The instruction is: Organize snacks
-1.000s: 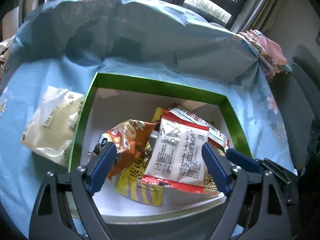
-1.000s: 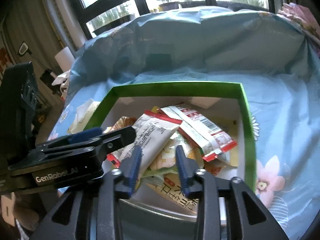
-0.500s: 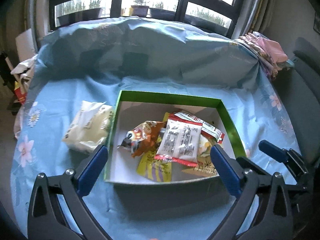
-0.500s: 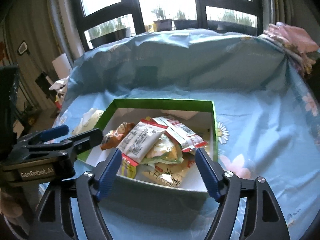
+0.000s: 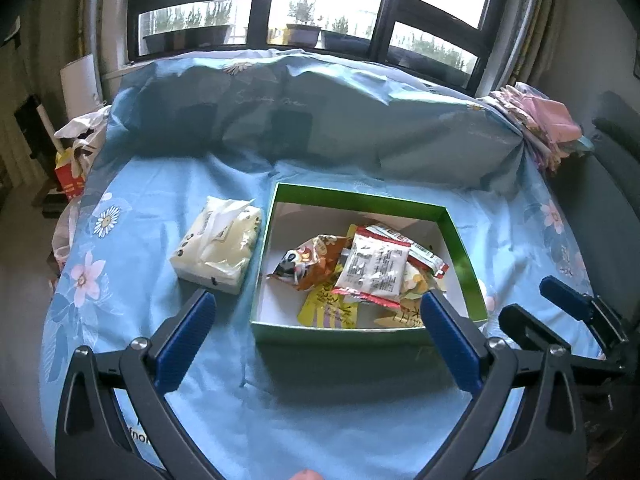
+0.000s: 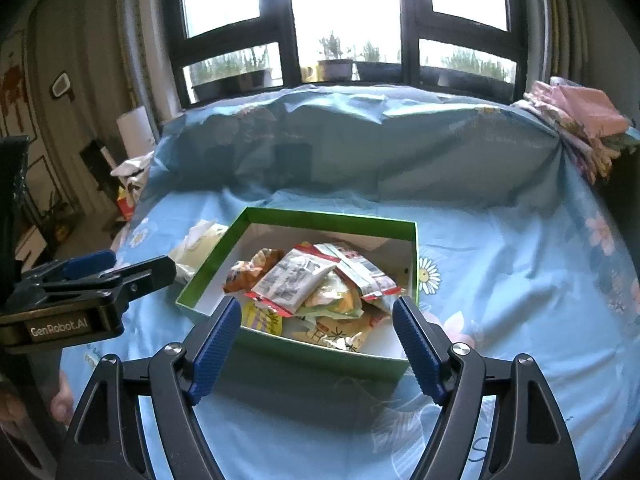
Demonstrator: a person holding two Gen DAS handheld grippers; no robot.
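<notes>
You held both the left gripper (image 5: 316, 336) and right gripper (image 6: 318, 340) wide open and empty, short of the green cardboard box (image 5: 360, 200) holding the heaped foil snack packets (image 5: 360, 276). Reaching in again risked snagging that loose pile and spilling it.

Tissue pack (image 5: 218, 250) at 9 o'clock; pink folded cloth (image 5: 536, 120), maybe blankets, at 2 o'clock; window (image 5: 320, 0) at 12.
</notes>
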